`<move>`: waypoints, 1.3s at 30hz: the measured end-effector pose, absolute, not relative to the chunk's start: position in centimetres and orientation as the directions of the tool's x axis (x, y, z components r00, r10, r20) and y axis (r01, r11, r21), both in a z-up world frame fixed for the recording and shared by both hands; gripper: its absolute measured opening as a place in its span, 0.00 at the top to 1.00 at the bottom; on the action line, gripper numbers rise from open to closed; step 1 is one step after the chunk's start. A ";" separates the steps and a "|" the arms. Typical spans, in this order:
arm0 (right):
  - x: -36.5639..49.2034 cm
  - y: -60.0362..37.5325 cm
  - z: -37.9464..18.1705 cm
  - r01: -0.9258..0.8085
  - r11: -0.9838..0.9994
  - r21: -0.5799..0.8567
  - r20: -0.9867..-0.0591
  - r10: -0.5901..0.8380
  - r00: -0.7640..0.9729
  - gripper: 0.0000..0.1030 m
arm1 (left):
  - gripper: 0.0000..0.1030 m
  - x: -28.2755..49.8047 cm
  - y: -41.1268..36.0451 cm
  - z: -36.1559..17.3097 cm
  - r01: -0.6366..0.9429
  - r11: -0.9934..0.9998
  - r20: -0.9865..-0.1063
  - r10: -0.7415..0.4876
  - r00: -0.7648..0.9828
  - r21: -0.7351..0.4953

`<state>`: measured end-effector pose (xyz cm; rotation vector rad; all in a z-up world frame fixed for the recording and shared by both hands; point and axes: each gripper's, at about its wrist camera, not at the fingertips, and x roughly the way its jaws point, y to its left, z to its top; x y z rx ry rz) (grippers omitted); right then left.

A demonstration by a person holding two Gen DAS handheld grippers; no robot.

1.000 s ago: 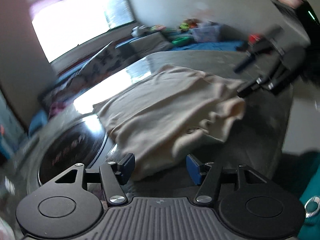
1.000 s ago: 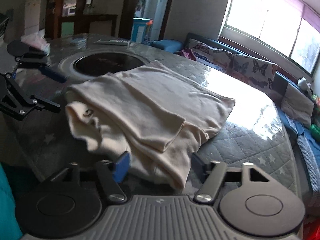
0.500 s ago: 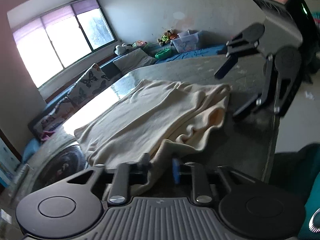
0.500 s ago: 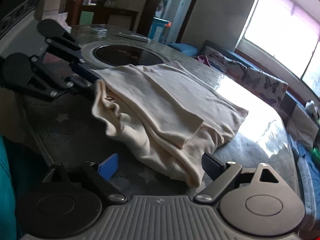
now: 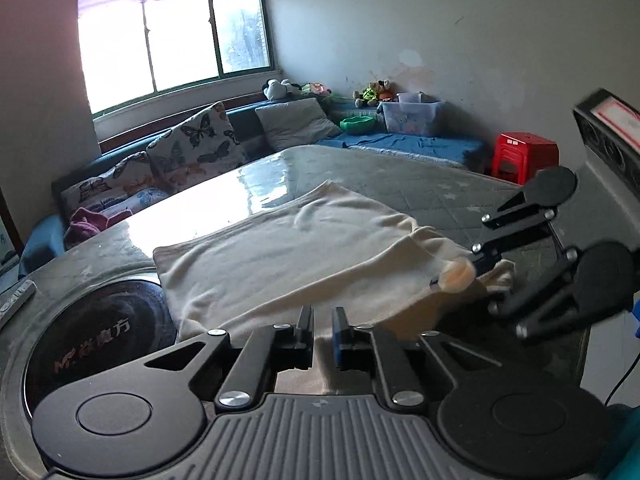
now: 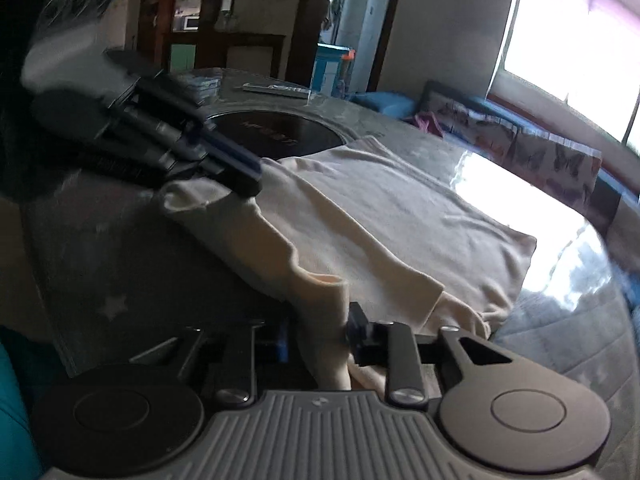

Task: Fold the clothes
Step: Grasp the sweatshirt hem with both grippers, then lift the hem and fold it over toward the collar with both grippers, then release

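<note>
Glass-topped grey quilted table (image 5: 460, 196) bears a cream knit garment (image 5: 288, 256), folded, at centre. Left gripper (image 5: 322, 334) pinches its near hem at six o'clock, closing; right gripper (image 6: 318, 334), closing, clamps another corner.

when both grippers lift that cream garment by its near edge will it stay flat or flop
Probably flop: the cream garment already sags and bunches between the left gripper and right gripper. It looks soft and light, so it should drape and drag across the table rather than slide stiffly.
</note>
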<state>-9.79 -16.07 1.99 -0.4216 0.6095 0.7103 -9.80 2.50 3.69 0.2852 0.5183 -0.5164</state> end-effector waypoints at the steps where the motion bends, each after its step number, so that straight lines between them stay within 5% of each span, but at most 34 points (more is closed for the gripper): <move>1: -9.5 -16.2 2.2 -0.710 0.691 -0.135 -0.648 0.480 0.591 0.79 | 0.88 -10.0 2.6 3.6 0.536 0.834 -0.540 -0.394 0.744 0.131; 4: -8.9 -16.5 2.9 -0.705 0.704 -0.085 -0.646 0.500 0.577 0.84 | 0.80 -11.2 3.1 3.3 0.550 0.823 -0.547 -0.398 0.736 0.141; 6: -8.6 -16.7 3.4 -0.700 0.712 -0.061 -0.643 0.508 0.573 0.85 | 0.56 -12.2 3.4 3.2 0.554 0.816 -0.544 -0.394 0.741 0.164; 7: -8.5 -16.8 3.5 -0.696 0.716 -0.051 -0.639 0.512 0.574 0.85 | 0.53 -12.7 3.6 3.1 0.556 0.812 -0.541 -0.392 0.744 0.175; 14: -7.9 -16.9 4.3 -0.677 0.736 -0.031 -0.616 0.519 0.593 0.87 | 0.53 -12.4 3.2 1.5 0.546 0.780 -0.554 -0.320 0.768 0.306; 16: -8.0 -17.0 4.2 -0.672 0.740 -0.031 -0.612 0.517 0.598 0.88 | 0.59 -11.7 3.2 0.8 0.539 0.775 -0.564 -0.296 0.771 0.330; 18: -8.1 -17.0 3.9 -0.669 0.742 -0.035 -0.609 0.515 0.603 0.88 | 0.77 -11.3 3.5 0.4 0.541 0.772 -0.569 -0.293 0.769 0.333; 22: -8.8 -17.4 3.7 -0.662 0.750 -0.010 -0.594 0.528 0.607 0.90 | 0.90 -11.6 4.1 1.0 0.541 0.785 -0.566 -0.310 0.764 0.300; 39: -16.1 -21.0 9.5 -0.719 0.694 0.026 -0.582 0.595 0.554 0.91 | 0.93 -19.0 6.2 7.1 0.640 0.755 -0.511 -0.498 0.701 0.142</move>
